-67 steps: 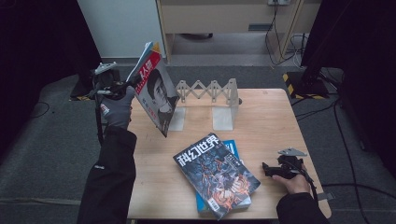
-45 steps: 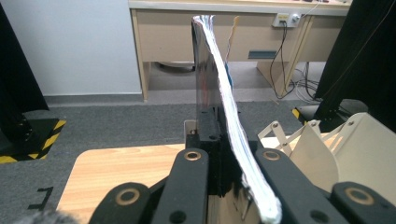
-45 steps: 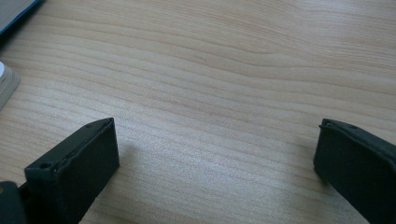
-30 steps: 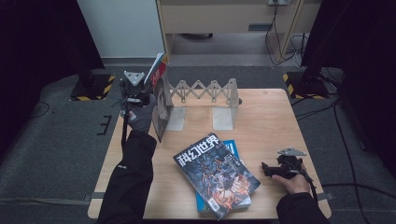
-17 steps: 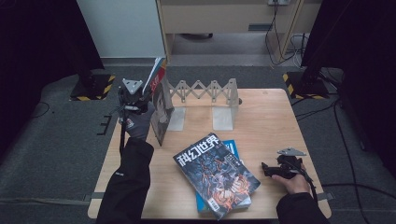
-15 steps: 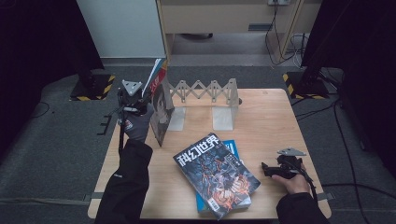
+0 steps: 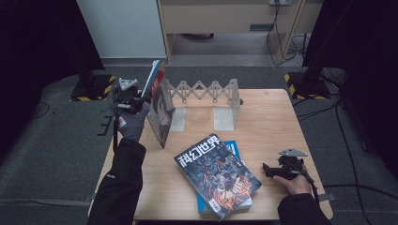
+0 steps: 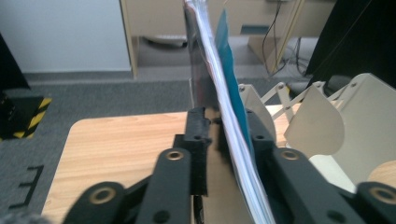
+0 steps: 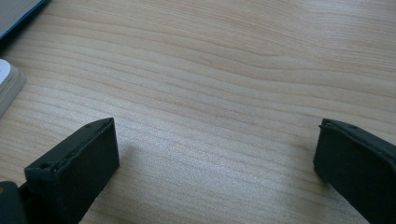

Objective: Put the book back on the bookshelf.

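Note:
A magazine (image 7: pixel 159 110) with a face on its cover stands on edge at the left end of the white accordion rack (image 7: pixel 206 89), leaning against it. My left gripper (image 7: pixel 141 98) is at the magazine's upper left edge. In the left gripper view the magazine (image 8: pixel 219 93) runs between the jaws of the left gripper (image 8: pixel 226 119); the jaws have just been opening, and a gap shows beside the left pad. My right gripper (image 7: pixel 267 169) rests on the table at the front right. In its own view the right gripper (image 9: pixel 215 154) is open over bare wood.
A science-fiction magazine (image 7: pixel 216 176) lies flat on a blue book (image 7: pixel 232 147) at the front middle of the wooden table (image 7: pixel 263 117). Rack dividers (image 8: pixel 327 126) stand just right of the held magazine. Cables and dark stands surround the table on the floor.
The left hand swung the magazine from out over the table's left edge to the rack and stood it nearly upright. The hand has since eased slightly left. The right gripper stayed put.

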`<state>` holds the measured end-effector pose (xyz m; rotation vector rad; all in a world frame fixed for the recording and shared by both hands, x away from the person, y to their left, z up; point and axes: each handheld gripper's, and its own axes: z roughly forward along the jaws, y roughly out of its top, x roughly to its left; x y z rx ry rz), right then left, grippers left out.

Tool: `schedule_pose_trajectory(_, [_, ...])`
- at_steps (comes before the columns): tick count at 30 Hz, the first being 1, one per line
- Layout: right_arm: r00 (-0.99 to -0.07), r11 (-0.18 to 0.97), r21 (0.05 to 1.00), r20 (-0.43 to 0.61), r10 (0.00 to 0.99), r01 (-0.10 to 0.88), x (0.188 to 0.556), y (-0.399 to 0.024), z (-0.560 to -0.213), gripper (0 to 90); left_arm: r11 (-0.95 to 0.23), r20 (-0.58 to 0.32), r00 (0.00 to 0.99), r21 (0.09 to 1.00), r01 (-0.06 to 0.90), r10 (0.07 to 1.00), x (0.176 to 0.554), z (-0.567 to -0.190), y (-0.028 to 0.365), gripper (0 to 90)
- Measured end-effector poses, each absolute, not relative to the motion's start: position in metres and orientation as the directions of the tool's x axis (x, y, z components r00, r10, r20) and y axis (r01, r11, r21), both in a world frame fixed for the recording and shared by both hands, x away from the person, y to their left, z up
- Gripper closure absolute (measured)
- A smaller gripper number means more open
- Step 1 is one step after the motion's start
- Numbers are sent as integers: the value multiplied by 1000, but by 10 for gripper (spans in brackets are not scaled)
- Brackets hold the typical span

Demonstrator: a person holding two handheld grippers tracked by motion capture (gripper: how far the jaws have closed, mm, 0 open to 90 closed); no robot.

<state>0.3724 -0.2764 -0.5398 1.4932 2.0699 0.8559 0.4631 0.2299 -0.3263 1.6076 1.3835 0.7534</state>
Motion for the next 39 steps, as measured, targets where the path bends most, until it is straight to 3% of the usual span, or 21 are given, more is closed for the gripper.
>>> schedule_pose_trajectory(3, [-315,222,706,3,949,673,372,-276,-540,4,-20,-87,196,872,489,977,470,-322,230,735])
schedule_pose_trajectory(6, [-315,221,705,4,949,674,372,-276,-540,4,-15,-97,190,856,517,977,476,-320,229,838])
schedule_pose_trajectory(9, [-316,221,705,4,949,674,372,-276,-540,4,-19,-83,180,864,503,980,476,-320,227,861])
schedule_pose_trajectory(24, [-320,224,704,5,947,674,373,-276,-540,4,-9,-18,65,920,392,998,482,-327,209,865])
schedule_pose_trajectory(34, [-326,230,704,2,945,672,373,-276,-540,4,-35,13,60,920,390,998,479,-332,207,862])
schedule_pose_trajectory(39, [-326,230,704,2,946,672,373,-276,-540,4,-45,15,79,917,397,997,476,-331,209,808])
